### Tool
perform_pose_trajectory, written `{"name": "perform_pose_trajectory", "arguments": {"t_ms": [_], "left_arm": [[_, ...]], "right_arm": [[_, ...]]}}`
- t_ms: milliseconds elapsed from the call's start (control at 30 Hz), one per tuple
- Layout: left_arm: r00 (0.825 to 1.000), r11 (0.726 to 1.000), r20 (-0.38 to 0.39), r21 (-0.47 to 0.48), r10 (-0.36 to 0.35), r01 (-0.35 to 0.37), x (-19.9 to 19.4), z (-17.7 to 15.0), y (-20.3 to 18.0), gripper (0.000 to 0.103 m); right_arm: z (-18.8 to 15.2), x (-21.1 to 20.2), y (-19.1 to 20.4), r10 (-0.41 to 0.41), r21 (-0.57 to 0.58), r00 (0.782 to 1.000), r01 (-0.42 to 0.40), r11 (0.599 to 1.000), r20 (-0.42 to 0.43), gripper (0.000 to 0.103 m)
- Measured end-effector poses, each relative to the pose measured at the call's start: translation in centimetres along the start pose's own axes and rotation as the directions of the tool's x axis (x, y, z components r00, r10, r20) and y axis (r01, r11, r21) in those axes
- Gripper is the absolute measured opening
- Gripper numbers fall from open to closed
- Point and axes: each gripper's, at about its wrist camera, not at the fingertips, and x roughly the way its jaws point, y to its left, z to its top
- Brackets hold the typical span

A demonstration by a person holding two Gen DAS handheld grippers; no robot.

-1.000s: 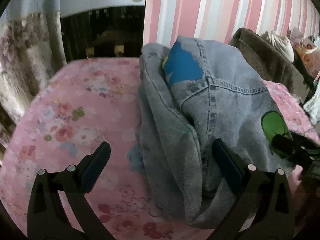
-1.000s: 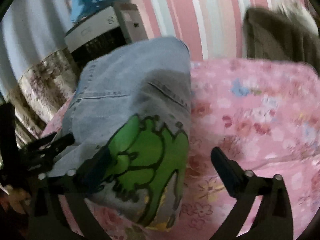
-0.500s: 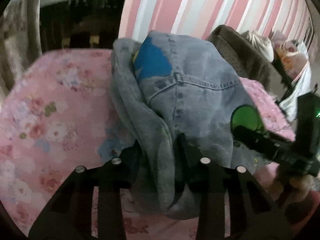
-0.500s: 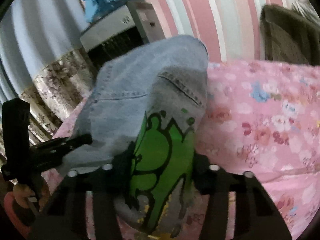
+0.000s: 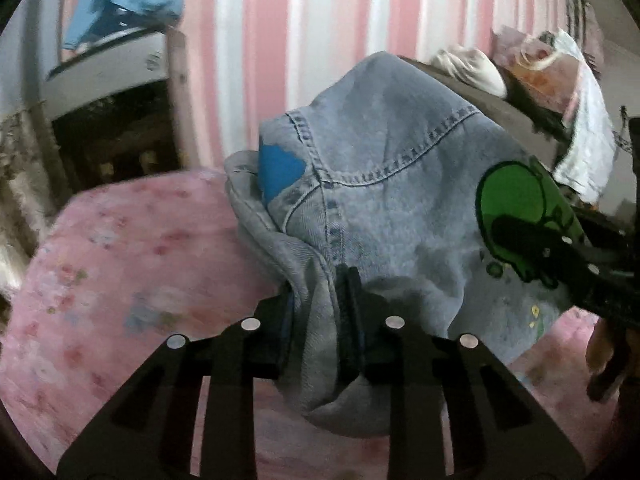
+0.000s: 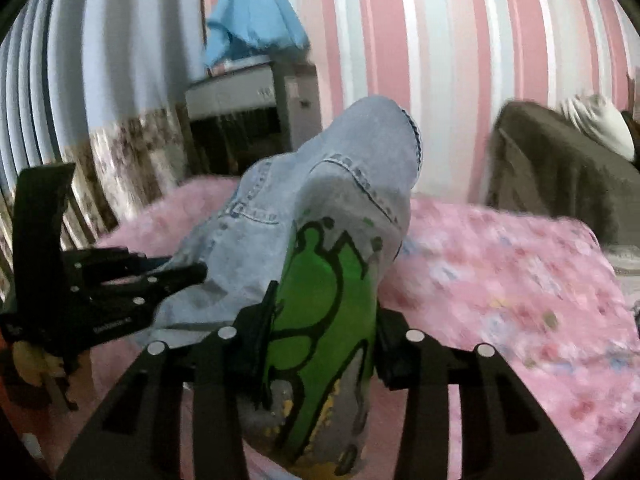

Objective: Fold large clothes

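Note:
A light blue denim garment (image 5: 384, 184) with a green cartoon print (image 5: 516, 204) and a blue patch (image 5: 280, 172) hangs lifted above a pink floral bed (image 5: 132, 264). My left gripper (image 5: 316, 316) is shut on its near left edge. My right gripper (image 6: 324, 332) is shut on the part with the green print (image 6: 320, 304). The garment (image 6: 332, 184) rises in a peak between them. Each gripper shows in the other's view: the right one (image 5: 568, 264) at the right, the left one (image 6: 120, 292) at the left.
A pink and white striped wall (image 5: 280, 40) stands behind the bed. A grey cabinet (image 6: 248, 92) with a blue cloth (image 6: 256, 28) on top is at the back left. A brown chair (image 6: 560, 176) piled with white cloth (image 5: 580, 120) is at the right.
Both grippers went from open to shut on the denim garment's near edges, then lifted it off the bed. The views tilted upward toward the wall.

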Motion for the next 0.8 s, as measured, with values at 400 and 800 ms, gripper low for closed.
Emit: {"name": "perform_pose_trajectory", "arguments": {"t_ms": [400,800], "left_arm": [[0.996,0.997,-0.044,0.006,0.082,-0.082,1.4,-2.0,-1.3,0.076],[0.977,0.984,0.120,-0.038,0.176,-0.173,-4.8,-2.7,-0.1,0.100]], "right_arm": [[-3.1,2.0,-4.0,-0.001,0.063,0.992,0.009,0.998,-0.126,0.077],[-4.9,-6.4,-2.2,-0.208,0.163,0.977,0.197,0.967,0.053,0.101]]}}
